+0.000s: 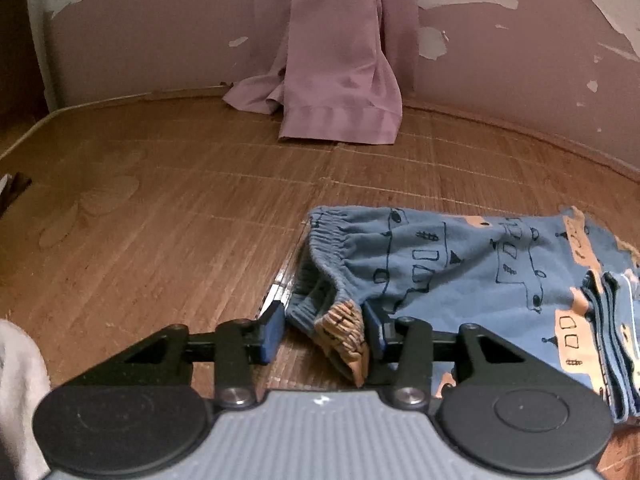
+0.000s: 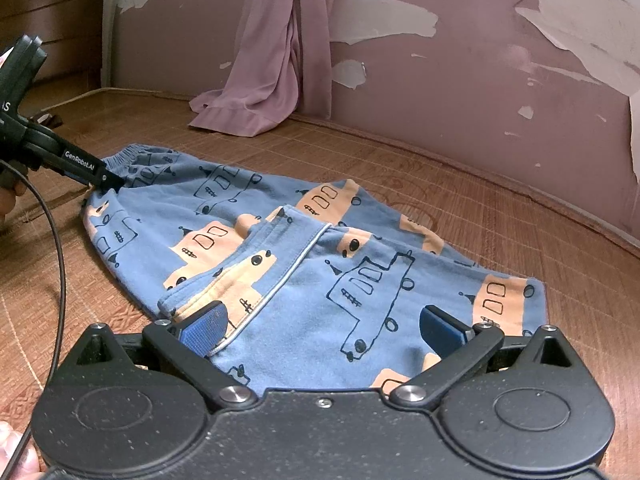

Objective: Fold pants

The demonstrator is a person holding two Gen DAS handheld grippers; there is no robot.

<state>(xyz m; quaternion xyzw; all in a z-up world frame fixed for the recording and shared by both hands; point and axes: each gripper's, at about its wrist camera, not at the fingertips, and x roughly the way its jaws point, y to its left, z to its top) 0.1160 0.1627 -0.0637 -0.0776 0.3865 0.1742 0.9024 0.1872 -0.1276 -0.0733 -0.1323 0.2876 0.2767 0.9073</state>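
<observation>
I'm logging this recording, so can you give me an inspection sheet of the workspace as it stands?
Surface: woven bamboo mat, brown, bare around the work.
Job's things: blue pants with an orange and black vehicle print, lying partly folded, elastic waistband at the left end.
Clutter: a white cloth at the left edge.
Grippers: left tool open, with the waistband corner between its fingers; right tool open, low over the pants' near edge.
Cables: one black cable hanging from the left tool.
Surroundings: pink wall with peeling paint, pink curtain reaching the mat.
</observation>
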